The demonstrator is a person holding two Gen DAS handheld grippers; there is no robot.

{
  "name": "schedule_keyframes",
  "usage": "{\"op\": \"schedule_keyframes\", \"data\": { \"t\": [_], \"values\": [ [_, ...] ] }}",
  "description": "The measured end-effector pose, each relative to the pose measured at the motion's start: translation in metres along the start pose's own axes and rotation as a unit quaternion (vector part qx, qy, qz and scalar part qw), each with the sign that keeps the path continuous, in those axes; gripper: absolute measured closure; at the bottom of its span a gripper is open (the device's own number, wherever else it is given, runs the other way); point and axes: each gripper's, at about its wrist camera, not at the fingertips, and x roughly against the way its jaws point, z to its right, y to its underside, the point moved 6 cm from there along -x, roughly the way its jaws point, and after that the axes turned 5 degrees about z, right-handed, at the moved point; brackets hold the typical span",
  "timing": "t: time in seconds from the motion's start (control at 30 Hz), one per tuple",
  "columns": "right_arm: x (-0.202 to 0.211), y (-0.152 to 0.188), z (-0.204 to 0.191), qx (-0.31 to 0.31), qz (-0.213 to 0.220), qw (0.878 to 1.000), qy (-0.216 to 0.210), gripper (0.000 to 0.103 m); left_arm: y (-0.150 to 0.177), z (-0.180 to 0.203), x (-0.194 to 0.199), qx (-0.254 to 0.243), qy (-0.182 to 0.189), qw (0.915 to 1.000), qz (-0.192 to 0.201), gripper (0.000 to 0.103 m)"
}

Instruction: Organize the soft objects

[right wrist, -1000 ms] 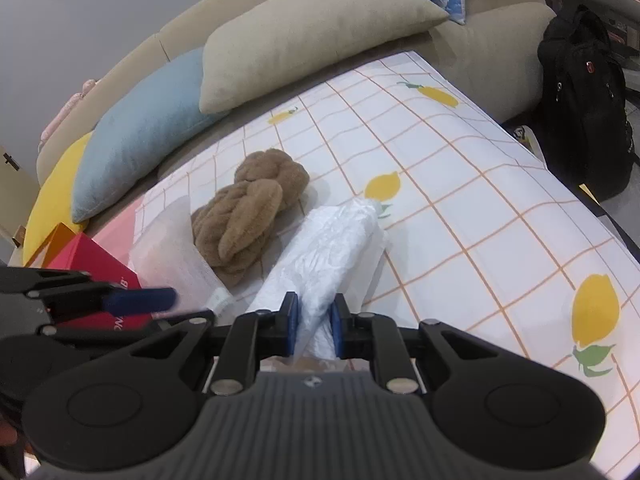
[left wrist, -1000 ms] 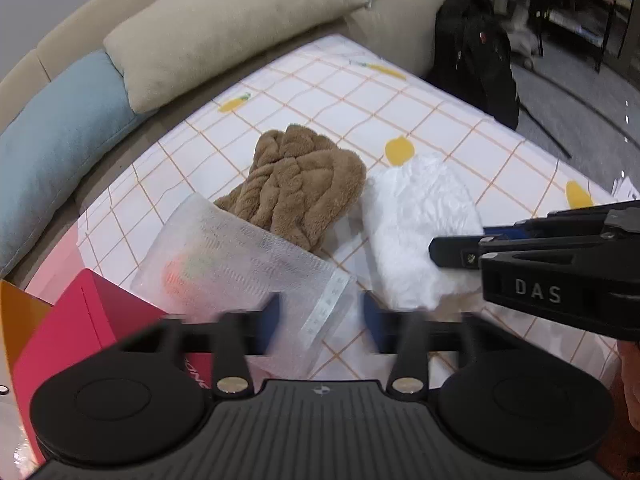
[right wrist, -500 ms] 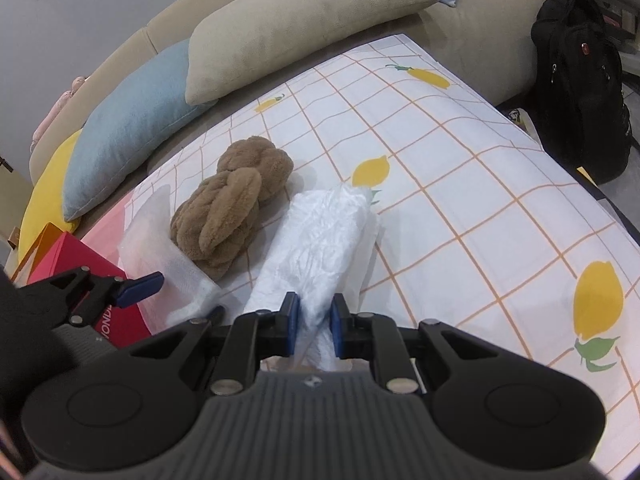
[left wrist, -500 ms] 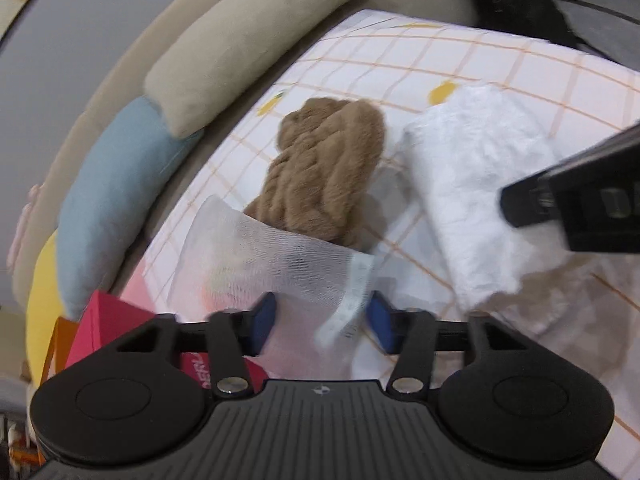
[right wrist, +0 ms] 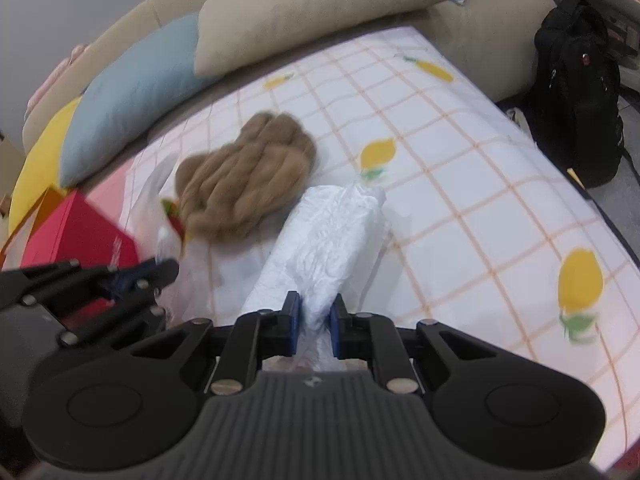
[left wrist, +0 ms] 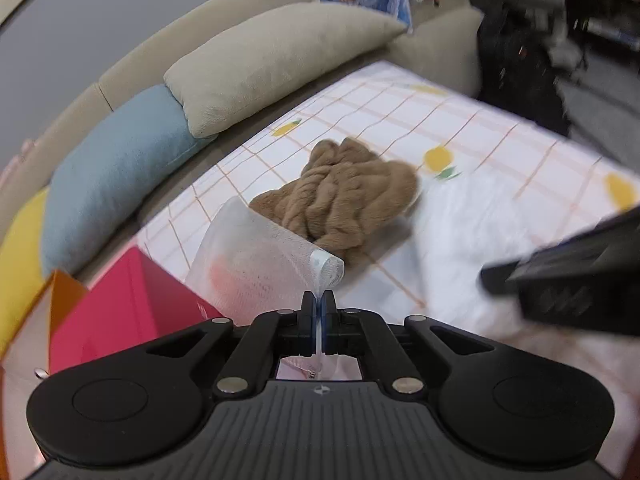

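The left gripper (left wrist: pixel 319 312) has just closed its jaws on the near edge of a white mesh bag (left wrist: pixel 256 264), and a thin fold of the mesh is pinched between the pads at the lower middle of the left wrist view. Something orange-red shows through the mesh, but it is too blurred to name. The bag stands a little lifted, with its far edge touching a brown knitted piece (left wrist: pixel 348 196) that lies at the middle of the frame on a checked sheet (left wrist: pixel 400 112) with lemon prints. To the lower left of the bag there is a red box (left wrist: pixel 120 308). In the right wrist view, the right gripper (right wrist: pixel 314 320) is clamped on the near end of a white crumpled bundle (right wrist: pixel 328 232), which runs from the bottom middle up toward the centre and lies just beside the brown piece (right wrist: pixel 244 176) on its right. The left gripper (right wrist: pixel 160 270) appears there at the lower left, next to the mesh bag (right wrist: pixel 160 200). Along the upper left of both frames a beige pillow (left wrist: pixel 280 60) and a blue pillow (left wrist: pixel 116 168) lean on the sofa, and a black backpack (right wrist: pixel 576 92) stands at the upper right.
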Motion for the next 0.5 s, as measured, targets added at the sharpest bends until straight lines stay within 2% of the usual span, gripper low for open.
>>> {"op": "schedule_keyframes", "data": {
  "t": [0.2,0.3,0.4,0.5],
  "values": [
    [0.025,0.027,-0.023,0.004,-0.021,1.000,-0.020,0.090,0.021,0.006,0.058,0.031,0.052,0.9979,0.022,0.102],
    [0.040,0.043,-0.035,0.013,-0.031,0.999,-0.029,0.090,0.040,0.005,0.081,0.029,0.066,0.9971,0.025,0.102],
    [0.053,0.057,-0.049,0.021,-0.039,0.998,-0.041,0.090,0.061,-0.002,0.097,0.039,0.077,0.9961,0.017,0.102],
    [0.062,0.071,-0.063,0.033,-0.049,0.997,-0.047,0.090,0.081,-0.016,0.109,0.071,0.088,0.9936,0.007,0.102]
  ]
}}
